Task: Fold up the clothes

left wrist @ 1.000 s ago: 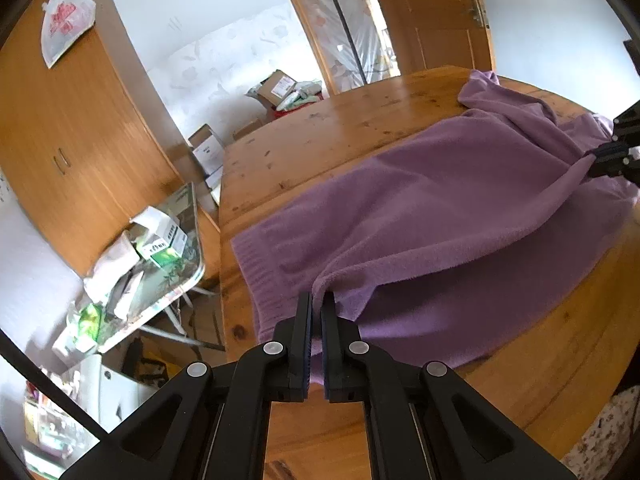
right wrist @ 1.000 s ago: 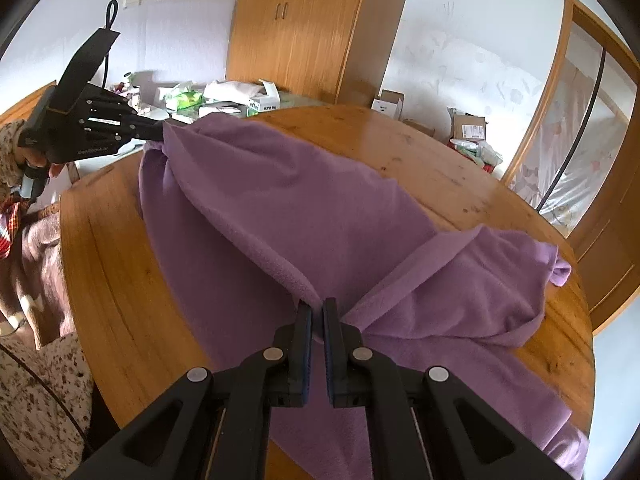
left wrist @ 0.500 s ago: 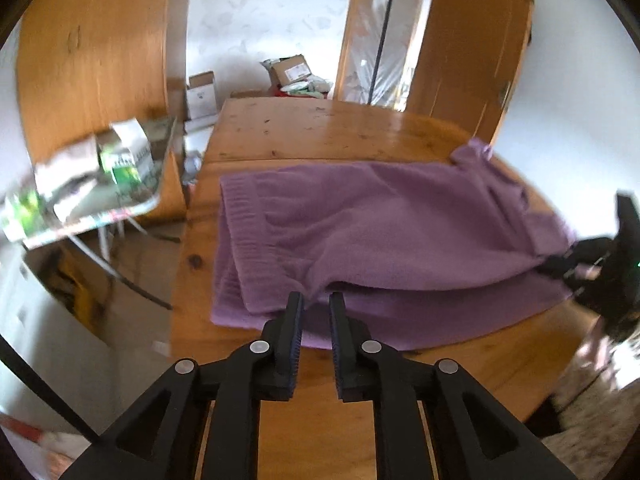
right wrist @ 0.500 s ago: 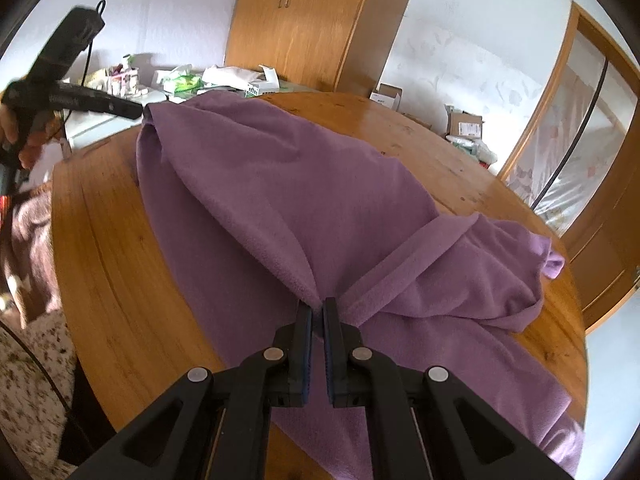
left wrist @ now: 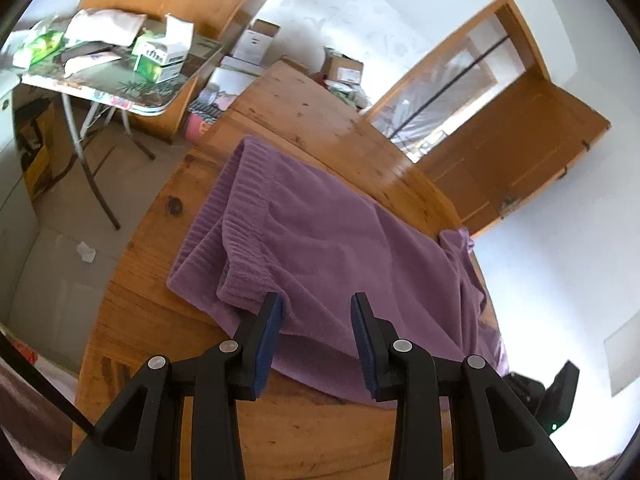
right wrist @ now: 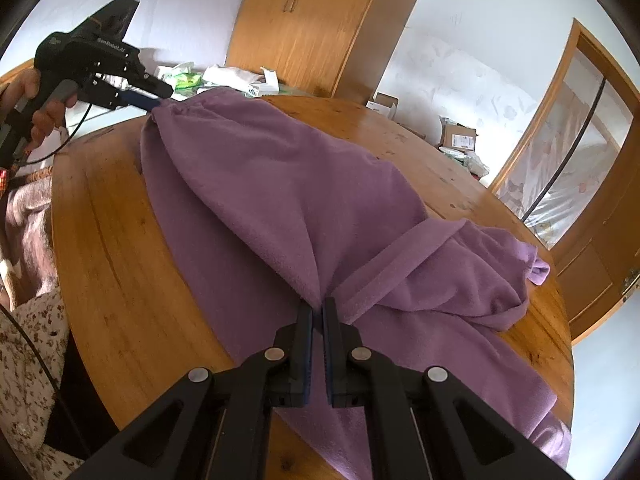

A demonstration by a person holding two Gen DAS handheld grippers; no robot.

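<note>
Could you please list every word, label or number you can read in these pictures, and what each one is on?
"GenRobot.AI": white lettering on the black body of the left gripper.
Green and white cardboard box on the folding table: dark print, too blurred to read.
Brown cardboard boxes by the wall: white labels, too small to read.

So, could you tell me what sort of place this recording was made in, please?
Most likely a room in a home. A purple garment lies on a round wooden table, a wooden wardrobe stands against the wall, and cardboard boxes sit on the floor.
</note>
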